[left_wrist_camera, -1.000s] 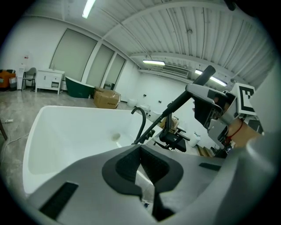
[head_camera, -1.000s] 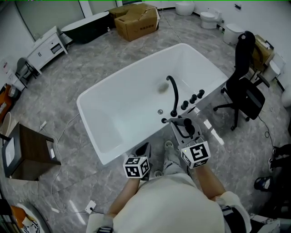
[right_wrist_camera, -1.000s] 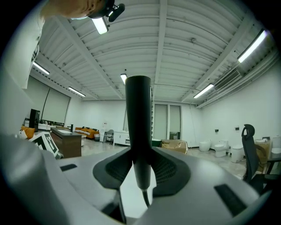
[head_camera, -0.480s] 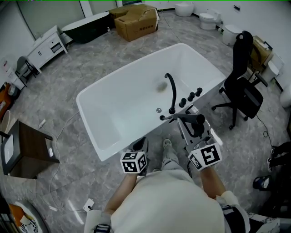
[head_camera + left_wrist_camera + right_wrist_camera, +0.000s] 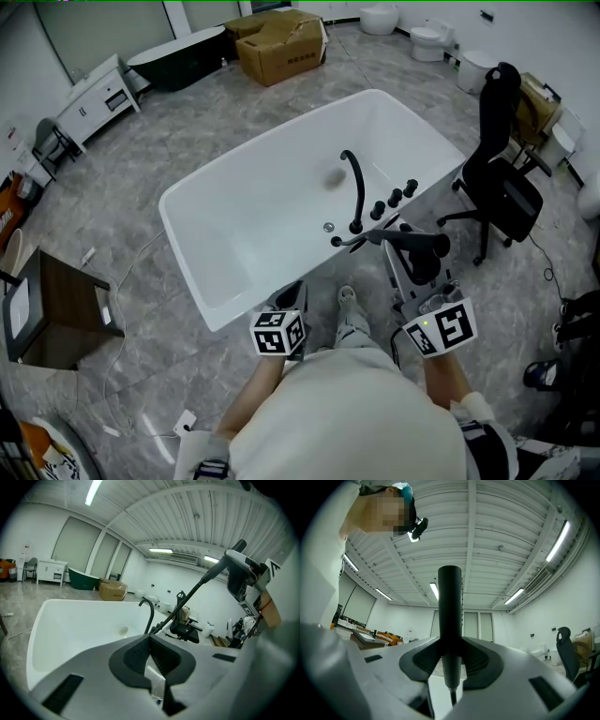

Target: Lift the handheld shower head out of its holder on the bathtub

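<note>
The black handheld shower head [image 5: 419,243] is off the tub rim, and my right gripper [image 5: 413,261] is shut on its handle [image 5: 450,620]. Its black hose [image 5: 359,238] slopes back down to the near rim of the white bathtub [image 5: 234,178], beside the curved black faucet [image 5: 355,192] and the knobs [image 5: 395,198]. In the left gripper view the shower head [image 5: 238,570] and hose [image 5: 187,603] hang high at the right above the tub. My left gripper [image 5: 292,294] is shut on nothing, low against the tub's near outer wall; its pads [image 5: 161,656] meet.
A black office chair [image 5: 502,178] stands right of the tub. A cardboard box [image 5: 281,42], toilets [image 5: 431,37] and a dark tub [image 5: 178,56] lie beyond it. At the left are a dark wooden cabinet [image 5: 56,314] and a white vanity [image 5: 94,98]. My feet [image 5: 347,305] stand between the grippers.
My right gripper has risen and drifted right with the shower head, which has left the rim, and the hose is drawn out after it. The left gripper has stayed put.
</note>
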`<control>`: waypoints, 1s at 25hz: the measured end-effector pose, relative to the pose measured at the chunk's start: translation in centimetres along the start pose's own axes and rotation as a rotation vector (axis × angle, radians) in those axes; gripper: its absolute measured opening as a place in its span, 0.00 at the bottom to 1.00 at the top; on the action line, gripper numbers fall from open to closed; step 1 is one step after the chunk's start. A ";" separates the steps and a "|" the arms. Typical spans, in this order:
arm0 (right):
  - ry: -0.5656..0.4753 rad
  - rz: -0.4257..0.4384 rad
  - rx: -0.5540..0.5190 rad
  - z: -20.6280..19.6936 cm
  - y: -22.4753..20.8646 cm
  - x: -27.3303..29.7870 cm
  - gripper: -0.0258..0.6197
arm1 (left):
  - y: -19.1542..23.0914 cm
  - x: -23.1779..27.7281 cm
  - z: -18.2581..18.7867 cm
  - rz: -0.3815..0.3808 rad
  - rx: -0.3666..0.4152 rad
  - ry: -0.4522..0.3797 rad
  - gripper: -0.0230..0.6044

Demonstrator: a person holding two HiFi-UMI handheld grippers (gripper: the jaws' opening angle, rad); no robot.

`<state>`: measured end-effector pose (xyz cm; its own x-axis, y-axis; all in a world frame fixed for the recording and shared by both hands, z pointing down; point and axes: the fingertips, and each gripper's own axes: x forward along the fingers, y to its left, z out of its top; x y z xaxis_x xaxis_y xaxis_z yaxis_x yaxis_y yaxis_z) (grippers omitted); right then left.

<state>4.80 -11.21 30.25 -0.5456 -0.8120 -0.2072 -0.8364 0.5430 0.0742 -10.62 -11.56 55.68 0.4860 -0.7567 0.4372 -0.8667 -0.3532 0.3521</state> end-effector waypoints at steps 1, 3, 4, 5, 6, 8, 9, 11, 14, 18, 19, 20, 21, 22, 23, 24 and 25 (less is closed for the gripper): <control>0.000 0.001 0.000 0.0 0.0 0.0 0.26 | 0.0 0.0 0.0 -0.001 0.000 0.001 0.07; 0.001 0.003 0.002 -0.1 0.0 0.0 0.26 | 0.0 0.1 -0.1 -0.001 0.000 0.000 0.07; 0.002 0.004 0.003 -0.2 0.1 0.0 0.26 | 0.1 0.1 -0.1 -0.001 -0.001 0.000 0.07; 0.002 0.005 0.003 -0.2 0.1 0.1 0.26 | 0.1 0.1 -0.1 -0.001 -0.001 0.000 0.07; 0.003 0.005 0.004 -0.2 0.1 0.1 0.26 | 0.1 0.1 -0.1 -0.001 -0.001 0.001 0.07; 0.004 0.006 0.005 -0.1 0.1 0.2 0.26 | 0.0 0.0 0.0 -0.002 -0.001 0.003 0.07; 0.003 0.007 0.006 0.0 0.1 0.3 0.26 | 0.0 0.0 0.1 -0.002 -0.001 0.003 0.07; 0.004 0.009 0.011 -0.1 0.0 0.4 0.26 | 0.0 0.1 0.1 -0.001 -0.001 0.003 0.07; 0.006 0.008 0.016 -0.3 -0.2 0.5 0.26 | 0.1 0.4 0.0 0.000 -0.004 0.003 0.07; 0.010 0.008 0.025 -0.4 -0.2 0.5 0.26 | 0.1 0.4 -0.1 -0.002 -0.008 0.005 0.07; 0.010 0.008 0.027 -0.3 -0.2 0.5 0.26 | 0.0 0.3 -0.1 -0.002 -0.008 0.006 0.07; 0.010 0.008 0.027 -0.3 -0.2 0.5 0.26 | 0.0 0.3 -0.1 -0.002 -0.008 0.006 0.07; 0.010 0.007 0.027 -0.3 -0.3 0.4 0.26 | -0.1 0.4 -0.1 -0.002 -0.009 0.007 0.07; 0.011 0.006 0.026 -0.3 -0.3 0.4 0.26 | -0.1 0.4 -0.2 -0.002 -0.010 0.007 0.07; 0.013 0.005 0.024 -0.4 -0.3 0.5 0.26 | -0.1 0.4 -0.2 -0.002 -0.011 0.008 0.07; 0.016 0.002 0.022 -0.4 -0.3 0.5 0.26 | -0.1 0.4 -0.2 -0.003 -0.011 0.008 0.07; 0.019 -0.001 0.019 -0.6 -0.3 0.6 0.26 | 0.0 0.4 -0.2 -0.003 -0.011 0.008 0.07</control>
<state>4.75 -11.96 30.65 -0.5458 -0.8165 -0.1883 -0.8359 0.5460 0.0555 -10.38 -11.73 56.05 0.4894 -0.7513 0.4428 -0.8640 -0.3490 0.3629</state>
